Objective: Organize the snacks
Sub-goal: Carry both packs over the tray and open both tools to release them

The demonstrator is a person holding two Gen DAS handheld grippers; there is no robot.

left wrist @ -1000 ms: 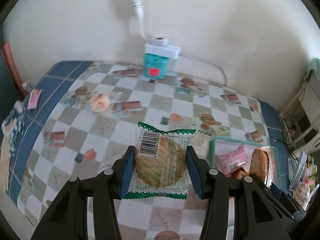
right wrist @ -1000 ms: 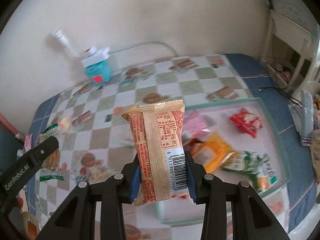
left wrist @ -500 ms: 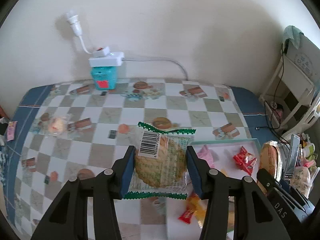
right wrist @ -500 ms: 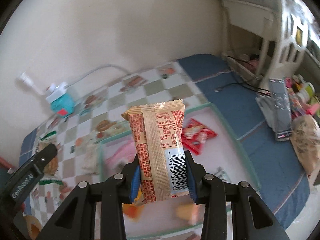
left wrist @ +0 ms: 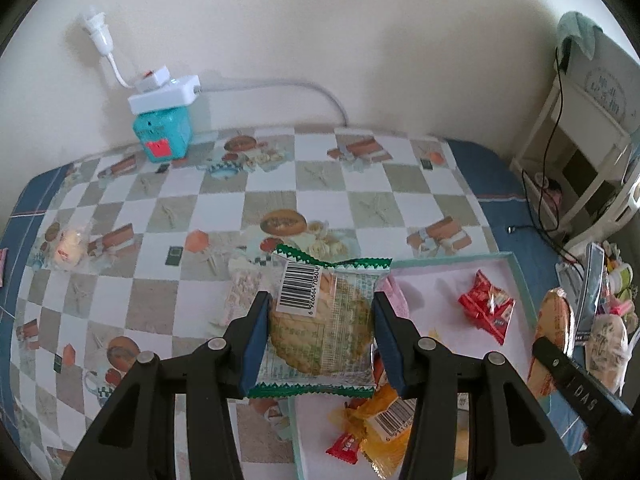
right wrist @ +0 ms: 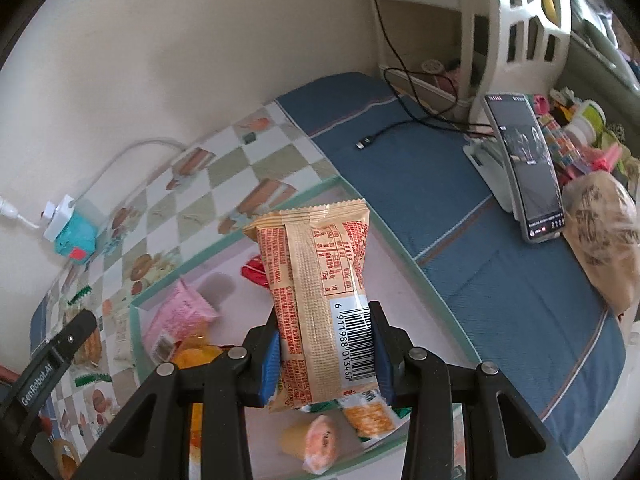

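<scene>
Far left, a clear-wrapped round bun lies alone on the checkered tablecloth. Left gripper is clenched on a green-edged cookie packet, held in the air at the tray's near-left corner. The teal-rimmed tray holds red, pink and orange snack packs. Right gripper is clamped on a tan wafer packet, upright above the tray. A phone stands propped to the right.
</scene>
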